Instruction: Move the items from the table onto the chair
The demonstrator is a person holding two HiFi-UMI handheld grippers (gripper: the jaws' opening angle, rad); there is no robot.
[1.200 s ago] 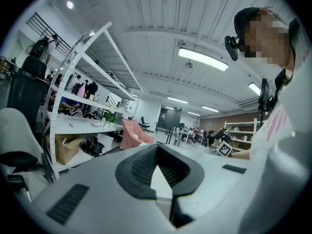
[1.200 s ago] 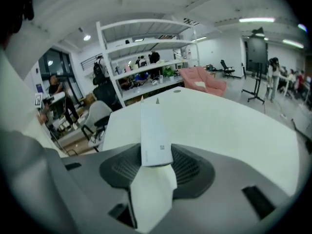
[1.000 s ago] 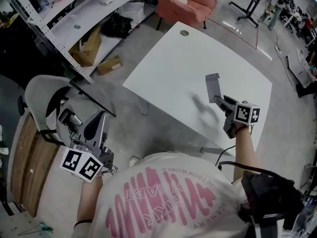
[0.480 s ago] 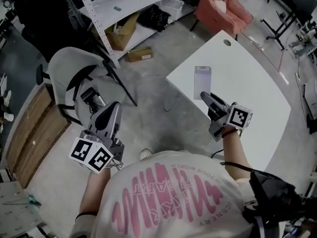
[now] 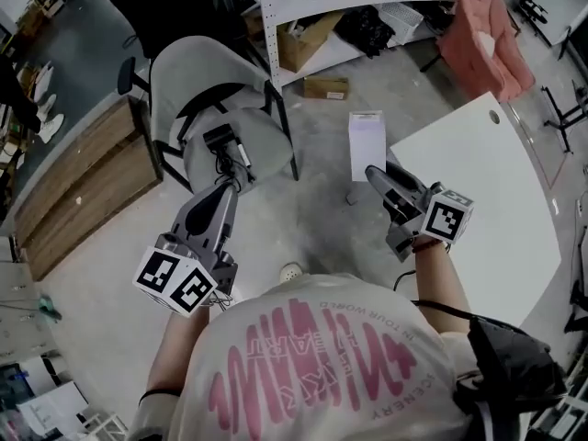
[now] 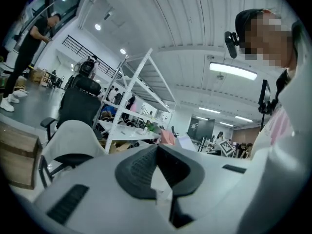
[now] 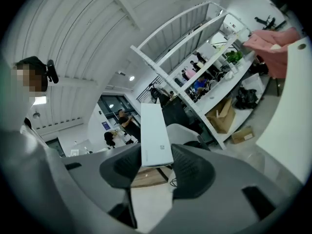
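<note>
My right gripper point(image 5: 372, 175) is shut on the lower end of a flat white box point(image 5: 366, 145), which hangs over the concrete floor between the white table point(image 5: 496, 182) and the grey chair point(image 5: 230, 122). The right gripper view has the box point(image 7: 155, 135) standing up between the pads of the gripper point(image 7: 155, 167), with the chair behind it. A small black device with a cable point(image 5: 223, 143) lies on the chair seat. My left gripper point(image 5: 227, 185) points at that seat from just in front of it. In its own view the left gripper point(image 6: 156, 152) has its pads together, nothing between them.
A white shelving rack point(image 5: 276, 7) with cardboard boxes point(image 5: 308, 35) stands behind the chair, and one small carton point(image 5: 326, 88) lies on the floor. A wooden cabinet point(image 5: 73, 182) runs along the left. A pink armchair point(image 5: 482, 35) is beyond the table.
The view has swung left from the table toward the chair. The right gripper has carried the white box off the tabletop to over the floor beside the chair. The left gripper now points at the seat.
</note>
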